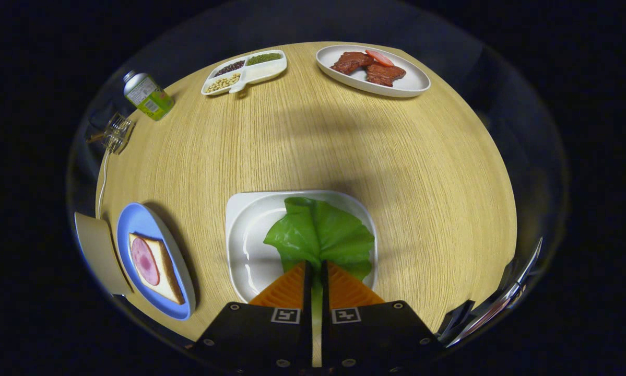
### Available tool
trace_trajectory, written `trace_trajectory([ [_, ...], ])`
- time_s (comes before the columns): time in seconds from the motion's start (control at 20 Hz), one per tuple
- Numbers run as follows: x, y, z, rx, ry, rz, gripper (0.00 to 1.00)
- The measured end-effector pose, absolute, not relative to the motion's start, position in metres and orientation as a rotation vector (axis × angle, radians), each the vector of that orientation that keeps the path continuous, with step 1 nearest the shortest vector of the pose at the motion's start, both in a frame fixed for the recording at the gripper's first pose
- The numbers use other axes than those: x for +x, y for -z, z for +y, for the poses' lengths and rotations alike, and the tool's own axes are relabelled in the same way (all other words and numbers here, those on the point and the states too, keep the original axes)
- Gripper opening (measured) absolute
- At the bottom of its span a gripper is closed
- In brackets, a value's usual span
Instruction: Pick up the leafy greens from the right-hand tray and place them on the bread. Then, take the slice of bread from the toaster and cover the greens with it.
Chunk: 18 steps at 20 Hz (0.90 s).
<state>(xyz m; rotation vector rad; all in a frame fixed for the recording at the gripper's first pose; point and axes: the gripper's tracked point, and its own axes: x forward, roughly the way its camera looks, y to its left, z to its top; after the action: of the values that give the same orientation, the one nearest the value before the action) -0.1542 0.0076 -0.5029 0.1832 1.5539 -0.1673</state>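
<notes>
Leafy greens (320,235) are sitting pinched at the stem end between my tongs' (316,269) two fingers, which I am seeing drawn almost fully together with only a thin slit left between them, both pressing on the leaf's pale stalk. I am watching the broad green leaf fanning out just ahead of the fingertips, spreading over the white tray (250,235) that is lying directly under and ahead of the tongs; whether the leaf is lifted clear of the tray or resting on it, I cannot tell. Off to the left of the fingers, I am seeing a blue plate (135,222) carrying a slice of bread (161,271) with a round pink slice of ham (144,261) lying on it, well apart from the greens. Just left of that plate a beige flat edge (97,250) is showing. Far beyond the tongs, across the wooden table (344,146), a divided dish of beans (245,71) is sitting to the left and an oval plate of meat (373,70) to the right. Further left, a green can (148,95) is standing near a clear plug (117,133)
</notes>
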Motion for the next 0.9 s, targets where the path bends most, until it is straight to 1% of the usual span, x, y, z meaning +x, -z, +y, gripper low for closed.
trace_trajectory([
  [0.05, -0.154, 0.502, 0.008, 0.187, 0.176, 1.554, 0.05],
  [0.15, -0.154, 0.501, 0.008, 0.191, 0.190, 1.552, 0.04],
  [0.25, -0.152, 0.496, 0.013, 0.233, 0.205, 1.542, 0.02],
  [0.5, -0.144, 0.470, 0.029, 0.299, 0.196, 1.498, 0.01],
  [0.7, -0.136, 0.444, 0.042, 0.312, 0.169, 1.457, 0.01],
  [0.9, -0.122, 0.412, 0.064, 0.319, 0.108, 1.410, 0.01],
])
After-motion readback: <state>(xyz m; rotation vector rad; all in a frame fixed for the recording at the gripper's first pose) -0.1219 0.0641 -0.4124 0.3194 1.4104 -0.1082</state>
